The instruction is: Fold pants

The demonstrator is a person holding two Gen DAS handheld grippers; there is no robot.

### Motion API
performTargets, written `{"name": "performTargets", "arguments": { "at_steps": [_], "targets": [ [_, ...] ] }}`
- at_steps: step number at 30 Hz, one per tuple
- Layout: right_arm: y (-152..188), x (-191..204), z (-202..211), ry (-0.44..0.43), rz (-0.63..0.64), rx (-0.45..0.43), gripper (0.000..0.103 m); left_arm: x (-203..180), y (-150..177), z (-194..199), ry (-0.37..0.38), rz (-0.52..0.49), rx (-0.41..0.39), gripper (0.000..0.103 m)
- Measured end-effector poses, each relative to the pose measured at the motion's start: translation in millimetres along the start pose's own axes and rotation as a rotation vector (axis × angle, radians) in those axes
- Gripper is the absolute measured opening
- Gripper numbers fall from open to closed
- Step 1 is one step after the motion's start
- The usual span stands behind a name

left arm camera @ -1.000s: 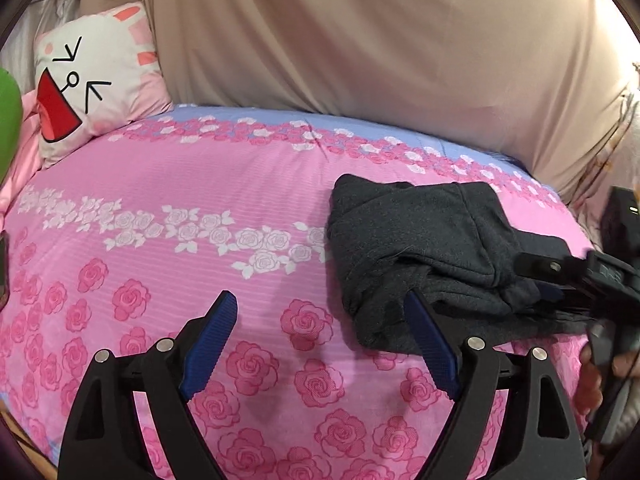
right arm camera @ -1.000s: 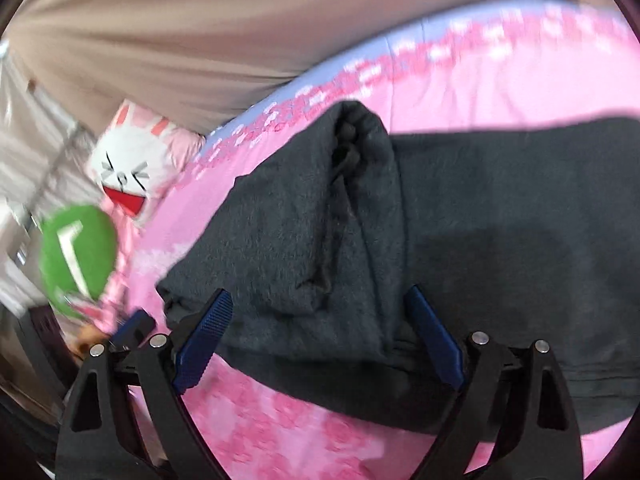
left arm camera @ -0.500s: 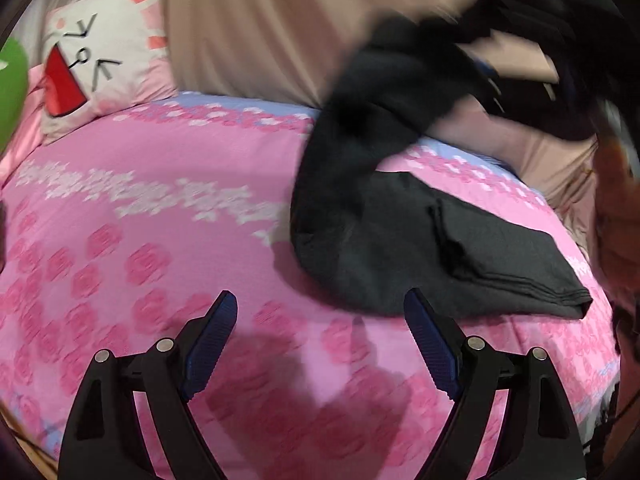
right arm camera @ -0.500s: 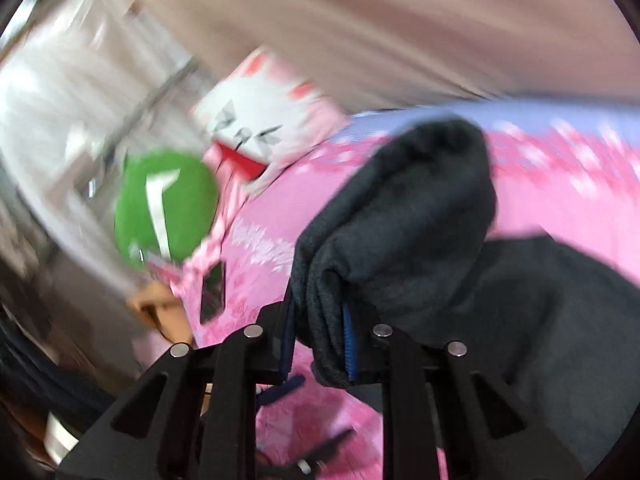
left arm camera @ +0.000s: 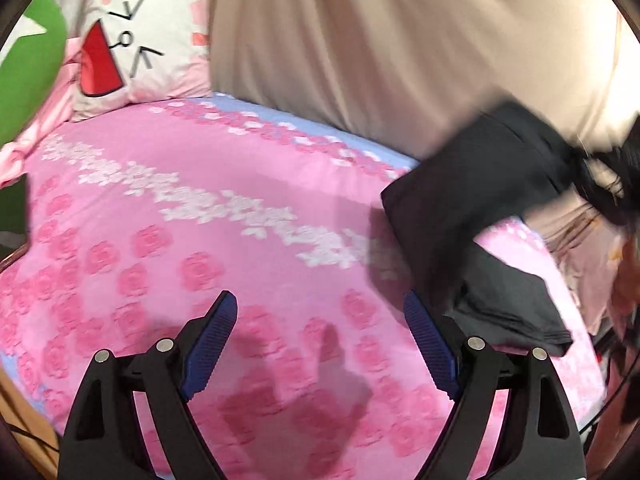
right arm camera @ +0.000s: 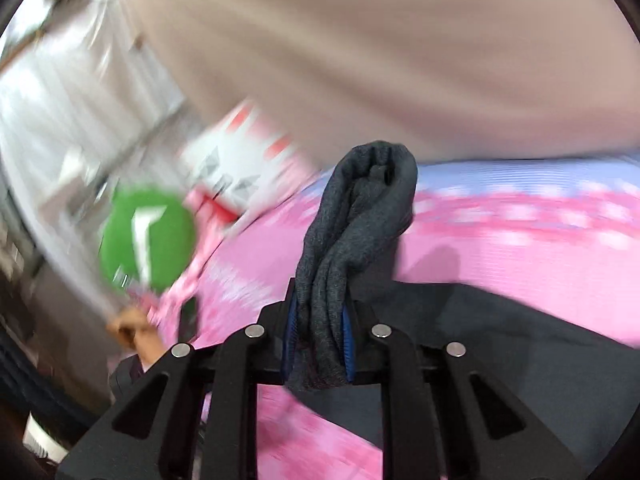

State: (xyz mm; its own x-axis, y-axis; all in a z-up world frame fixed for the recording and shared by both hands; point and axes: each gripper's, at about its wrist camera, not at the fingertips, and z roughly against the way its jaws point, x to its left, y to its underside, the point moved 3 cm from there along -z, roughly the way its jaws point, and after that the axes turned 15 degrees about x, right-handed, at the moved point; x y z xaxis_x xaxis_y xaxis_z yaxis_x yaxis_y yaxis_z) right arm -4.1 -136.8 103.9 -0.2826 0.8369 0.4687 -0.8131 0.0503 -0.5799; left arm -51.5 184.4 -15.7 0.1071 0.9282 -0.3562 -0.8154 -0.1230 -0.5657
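Bed (left arm camera: 168, 208) covered in a pink sheet with rose print, one band of white roses, pale blue strip along the far edge. Beige curtain (left arm camera: 360, 48) hangs behind the bed, folds visible, brighter light at its right side. White cartoon-face pillow (left arm camera: 140, 40) (red open mouth, pink ears) at the head end, touching the curtain. Green cushion (left arm camera: 28, 76) with white mark just beside it. White cabinet or wall (right arm camera: 60, 92) at left, blurred.

Dark grey pants (right arm camera: 356, 240), bunched end lifted, rest on bed
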Motion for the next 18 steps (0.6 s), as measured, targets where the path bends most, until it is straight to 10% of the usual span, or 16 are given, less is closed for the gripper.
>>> {"name": "performTargets", "arguments": {
  "at_steps": [6,18],
  "targets": [
    [127.6,-179.7,50.3,0.341,-0.407,0.010,0.036,-56.8,-8.5,-28.8,0.077,-0.087,0.058,0.083],
    [118.9,-208.2,33.2,0.141,-0.391,-0.014,0.065,-146.9,-2.7,-72.7,0.066,-0.157,0.178,0.083]
  ]
}}
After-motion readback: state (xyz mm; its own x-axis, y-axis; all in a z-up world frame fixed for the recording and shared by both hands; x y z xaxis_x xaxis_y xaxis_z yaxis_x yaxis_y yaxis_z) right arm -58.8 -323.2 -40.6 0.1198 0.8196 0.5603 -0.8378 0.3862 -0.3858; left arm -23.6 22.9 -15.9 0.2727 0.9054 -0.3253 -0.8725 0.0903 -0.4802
